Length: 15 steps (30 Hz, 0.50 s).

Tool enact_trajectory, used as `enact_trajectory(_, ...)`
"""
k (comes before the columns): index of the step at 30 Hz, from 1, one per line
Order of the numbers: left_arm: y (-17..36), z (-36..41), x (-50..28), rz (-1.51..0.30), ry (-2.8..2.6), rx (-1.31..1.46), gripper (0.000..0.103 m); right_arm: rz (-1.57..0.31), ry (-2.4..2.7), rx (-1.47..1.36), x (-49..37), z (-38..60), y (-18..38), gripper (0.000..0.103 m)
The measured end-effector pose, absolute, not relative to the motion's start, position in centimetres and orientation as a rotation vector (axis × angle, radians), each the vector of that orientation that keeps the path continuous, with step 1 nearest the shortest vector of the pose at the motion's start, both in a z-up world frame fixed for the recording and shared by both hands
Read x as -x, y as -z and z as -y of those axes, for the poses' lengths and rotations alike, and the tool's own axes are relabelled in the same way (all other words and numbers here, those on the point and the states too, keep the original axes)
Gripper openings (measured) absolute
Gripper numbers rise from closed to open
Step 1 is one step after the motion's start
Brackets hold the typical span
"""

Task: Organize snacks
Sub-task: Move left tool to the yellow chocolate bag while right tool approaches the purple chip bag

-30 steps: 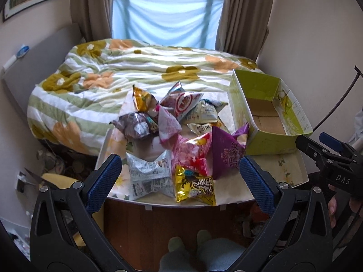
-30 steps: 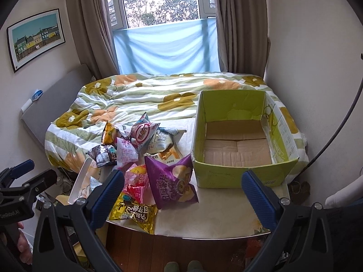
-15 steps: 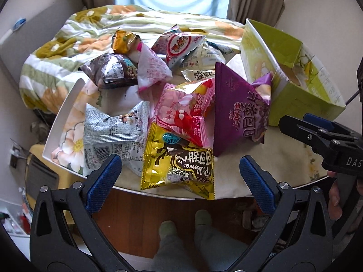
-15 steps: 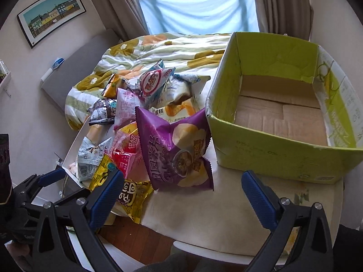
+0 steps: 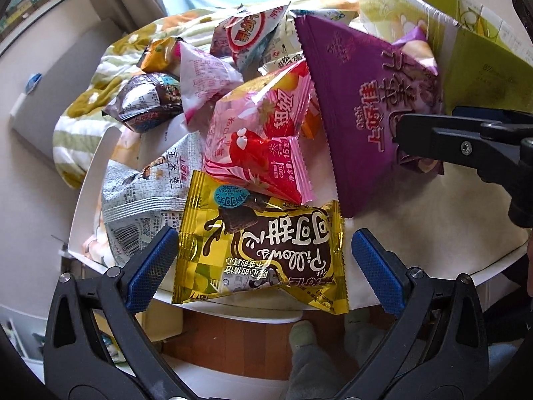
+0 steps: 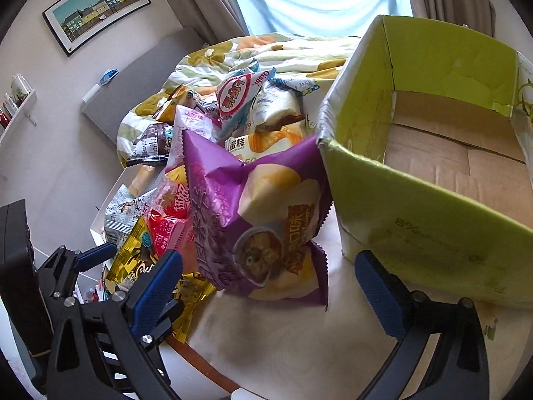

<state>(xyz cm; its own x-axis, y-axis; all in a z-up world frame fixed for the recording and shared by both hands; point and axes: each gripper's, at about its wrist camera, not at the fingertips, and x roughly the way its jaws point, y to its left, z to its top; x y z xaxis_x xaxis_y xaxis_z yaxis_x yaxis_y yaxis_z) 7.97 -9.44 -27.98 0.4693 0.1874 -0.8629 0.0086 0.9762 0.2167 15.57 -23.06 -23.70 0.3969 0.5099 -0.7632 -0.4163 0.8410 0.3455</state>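
A yellow chocolate-pillow bag point(image 5: 263, 250) lies at the table's near edge, between the spread blue pads of my open left gripper point(image 5: 265, 266). Behind it a pink strawberry packet point(image 5: 263, 143) and a grey printed bag point(image 5: 143, 200) lean in the pile. A tall purple chip bag point(image 6: 256, 220) stands against the green cardboard box point(image 6: 416, 206), whose inside holds nothing. My right gripper point(image 6: 266, 286) is open just in front of the purple bag point(image 5: 363, 106), fingers either side of its base. The right gripper point(image 5: 466, 146) also shows at the right edge of the left wrist view.
More snack bags point(image 6: 240, 96) are heaped toward the back on the white table point(image 6: 283, 340). A bed with a floral quilt point(image 5: 86, 100) lies beyond. A framed picture point(image 6: 96, 10) hangs on the left wall. A person's socked foot point(image 5: 303, 333) shows under the table edge.
Both grippers have moved forward and down toward the pile. The left now brackets the yellow bag and the right sits close before the purple bag; both stay open.
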Motion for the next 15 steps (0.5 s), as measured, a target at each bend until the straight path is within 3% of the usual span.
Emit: enact_trajectory(15, 29.7, 10.7, -7.9, -1.14, -0.083, -0.304, 0.101, -1.043, -0.629, -0.14, -16.9, 21.7, 25.8, 0.103)
